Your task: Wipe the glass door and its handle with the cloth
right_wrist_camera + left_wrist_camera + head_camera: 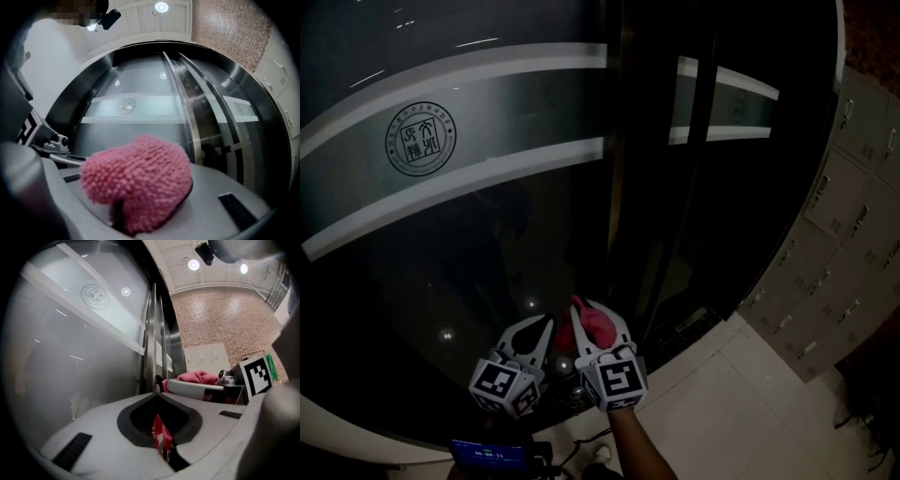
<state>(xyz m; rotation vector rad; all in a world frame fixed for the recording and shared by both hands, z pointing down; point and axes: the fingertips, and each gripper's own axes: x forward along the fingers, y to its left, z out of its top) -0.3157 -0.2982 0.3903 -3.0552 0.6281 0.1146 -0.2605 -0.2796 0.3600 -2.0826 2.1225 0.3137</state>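
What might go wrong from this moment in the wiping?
1. The pink cloth is bunched into a ball in the right gripper, so the gripper's hard tips might scrape the glass door instead of the cloth wiping it.
2. The left gripper sits close beside the right, so a sideways stroke might knock them together.

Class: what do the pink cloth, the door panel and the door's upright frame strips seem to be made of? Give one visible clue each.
The pink cloth: probably microfibre chenille, matte; covered in soft nubs. The door panel: glass, glossy; mirrors ceiling lights, with a frosted band. The frame strips: likely brushed metal; silvery sheen.
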